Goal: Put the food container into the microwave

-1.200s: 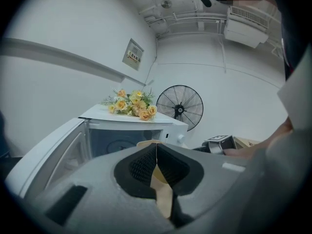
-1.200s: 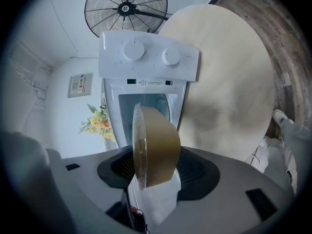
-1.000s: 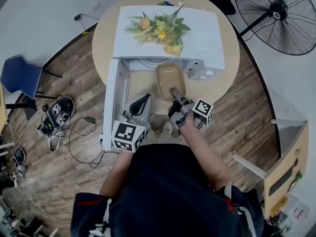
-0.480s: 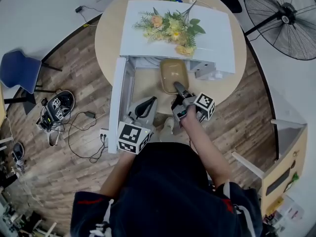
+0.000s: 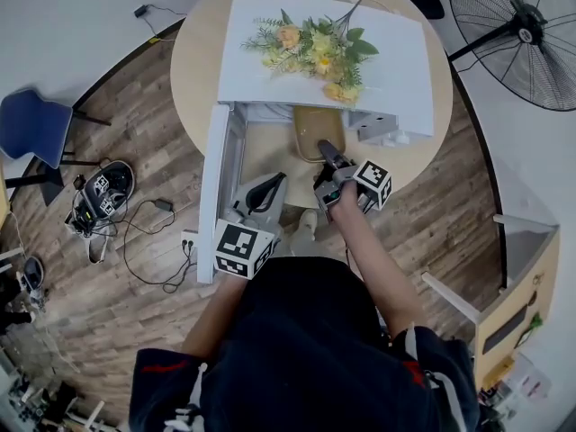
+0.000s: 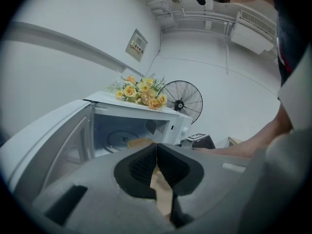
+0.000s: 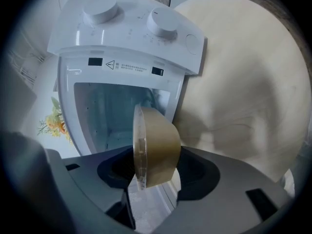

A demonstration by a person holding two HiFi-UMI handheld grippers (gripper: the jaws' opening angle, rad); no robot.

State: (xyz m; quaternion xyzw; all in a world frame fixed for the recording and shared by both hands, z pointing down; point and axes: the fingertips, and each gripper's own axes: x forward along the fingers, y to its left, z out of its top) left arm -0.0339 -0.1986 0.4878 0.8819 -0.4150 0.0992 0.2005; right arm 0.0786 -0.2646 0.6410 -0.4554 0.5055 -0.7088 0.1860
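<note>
A tan food container with a clear lid sits half inside the mouth of the white microwave, whose door stands open to the left. My right gripper is shut on the container's near end. In the right gripper view the container stands on edge between the jaws, in front of the open cavity. My left gripper hangs beside the open door, shut and holding nothing. In the left gripper view its pads meet, and the container shows at the cavity floor.
Yellow artificial flowers lie on top of the microwave. The microwave stands on a round wooden table. A floor fan is at the right. A blue chair and cables are on the floor to the left.
My right gripper has carried the container forward from the table in front of the microwave into its opening. The left gripper has stayed by the door.
</note>
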